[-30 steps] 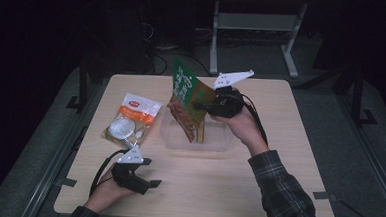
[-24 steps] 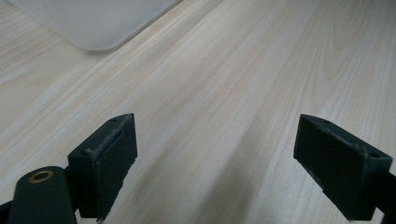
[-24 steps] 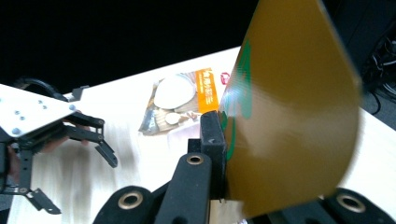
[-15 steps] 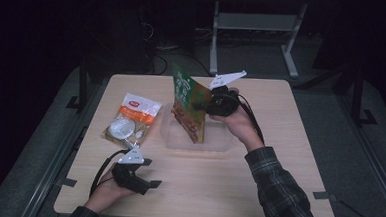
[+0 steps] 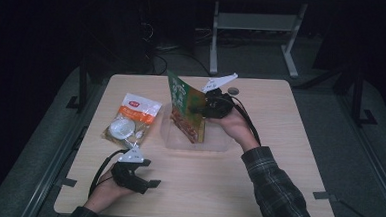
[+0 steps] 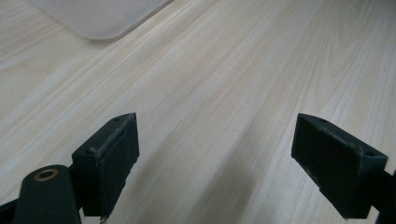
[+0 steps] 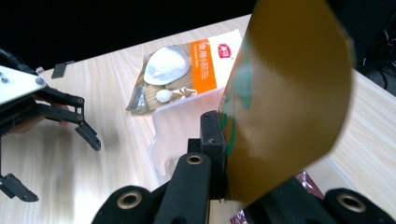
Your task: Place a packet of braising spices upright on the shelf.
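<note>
We hold one green snack packet [image 5: 187, 108] upright over the single clear tray [image 5: 214, 142] mid-table, the right gripper [image 5: 206, 105] with its fingers clamped tight on the packet's edge. Our left gripper [image 5: 142, 182] rests low near the table's [image 5: 278, 158] near edge, fingers spread wide with nothing between them. One orange-and-white pouch [image 5: 132, 119] lies flat left of the tray. Bare wood lies open to the right and front.

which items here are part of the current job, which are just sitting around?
In the job:
- green snack bag, pinched upright in the right gripper
- clear plastic tray under it

Lying about:
- orange-and-white packet, flat on the table
- left gripper, open, idle
</note>
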The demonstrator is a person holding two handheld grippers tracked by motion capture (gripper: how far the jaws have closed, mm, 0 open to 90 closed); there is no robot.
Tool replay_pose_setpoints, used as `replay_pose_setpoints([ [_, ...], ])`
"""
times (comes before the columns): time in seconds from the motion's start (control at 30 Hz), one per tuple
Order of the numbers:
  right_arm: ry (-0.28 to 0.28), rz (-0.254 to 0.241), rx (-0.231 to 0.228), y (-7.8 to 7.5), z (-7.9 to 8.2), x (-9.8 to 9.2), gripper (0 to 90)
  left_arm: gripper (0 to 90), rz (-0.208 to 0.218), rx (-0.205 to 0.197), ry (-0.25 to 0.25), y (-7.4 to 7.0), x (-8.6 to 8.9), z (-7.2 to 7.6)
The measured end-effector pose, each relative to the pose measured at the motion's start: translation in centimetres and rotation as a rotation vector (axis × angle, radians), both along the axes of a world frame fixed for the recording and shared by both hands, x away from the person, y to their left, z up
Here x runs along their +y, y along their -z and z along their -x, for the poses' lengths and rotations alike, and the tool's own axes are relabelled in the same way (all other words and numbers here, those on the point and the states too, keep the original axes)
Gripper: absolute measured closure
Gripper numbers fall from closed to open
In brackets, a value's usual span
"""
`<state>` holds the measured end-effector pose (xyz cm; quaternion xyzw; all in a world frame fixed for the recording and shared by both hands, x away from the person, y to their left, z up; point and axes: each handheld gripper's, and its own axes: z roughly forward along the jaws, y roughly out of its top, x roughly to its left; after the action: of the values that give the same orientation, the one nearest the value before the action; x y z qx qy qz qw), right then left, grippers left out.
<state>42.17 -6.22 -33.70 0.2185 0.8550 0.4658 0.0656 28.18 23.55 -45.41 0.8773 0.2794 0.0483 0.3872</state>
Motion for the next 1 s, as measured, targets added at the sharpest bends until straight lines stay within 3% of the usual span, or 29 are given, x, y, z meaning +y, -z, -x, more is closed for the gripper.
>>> replay_pose_setpoints([
  [0.17,-0.007,0.011,-0.003,0.2,-0.1,0.3,89.1,14.6,-0.011,-0.006,0.012,0.1,0.0,0.0],
  [0.3,-0.007,0.053,-0.004,0.6,-0.1,0.6,88.5,14.5,-0.018,-0.005,0.02,0.3,-0.1,-0.1],
  [0.57,0.004,0.023,0.0,1.0,0.2,0.5,88.2,14.4,-0.021,0.007,0.034,0.4,-0.3,0.0],
  [0.73,0.025,0.034,0.004,1.0,0.4,0.3,67.2,14.4,-0.025,-0.005,0.036,0.3,-0.3,0.0],
  [0.87,0.074,0.022,0.002,0.6,1.1,-0.5,47.6,14.4,-0.023,-0.002,0.03,0.3,-0.3,0.0],
  [1.0,0.09,0.022,-0.013,0.1,2.0,-1.4,37.4,14.4,-0.029,-0.006,0.029,0.3,-0.3,0.0],
])
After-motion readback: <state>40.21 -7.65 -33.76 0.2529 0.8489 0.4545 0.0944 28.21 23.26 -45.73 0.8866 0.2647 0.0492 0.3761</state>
